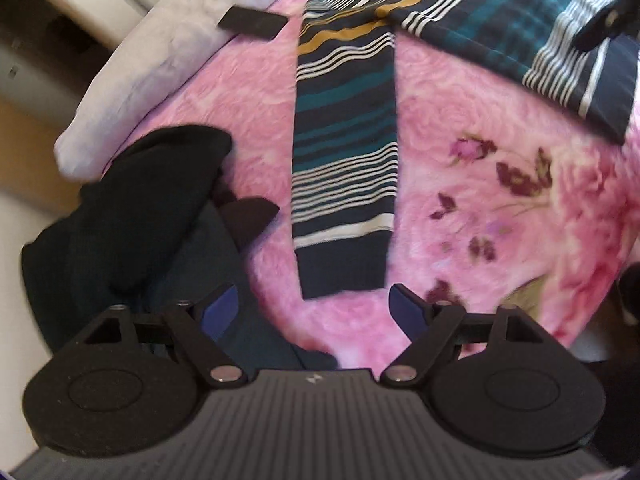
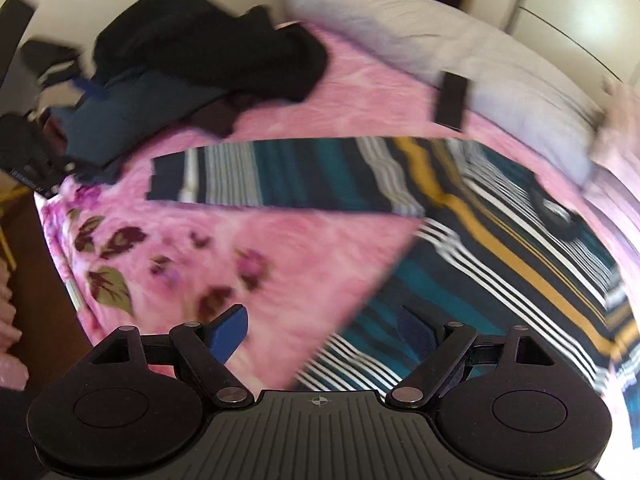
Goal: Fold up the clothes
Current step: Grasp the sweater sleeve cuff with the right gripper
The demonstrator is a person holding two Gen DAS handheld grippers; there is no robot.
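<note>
On the pink floral blanket (image 1: 460, 92) the striped sweater (image 1: 500, 28) is lying flat, sleeve (image 1: 344, 152) stretched out; left gripper (image 1: 316, 308) & right gripper (image 2: 324, 336) hovering wide open, empty. Probably best pinching cuff edge squarely before folding inward.

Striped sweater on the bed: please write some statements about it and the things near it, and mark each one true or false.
1. The striped sweater lies spread on a pink flowered blanket. True.
2. The left gripper is closed on the sleeve cuff. False: its jaws stand open just short of the cuff, with nothing between them.
3. A pile of dark clothes lies on the blanket beside the sleeve. True.
4. The right gripper holds the sweater's hem. False: it is open above the hem, gripping nothing.
5. A small black flat object rests at the edge of the grey pillow. True.
</note>
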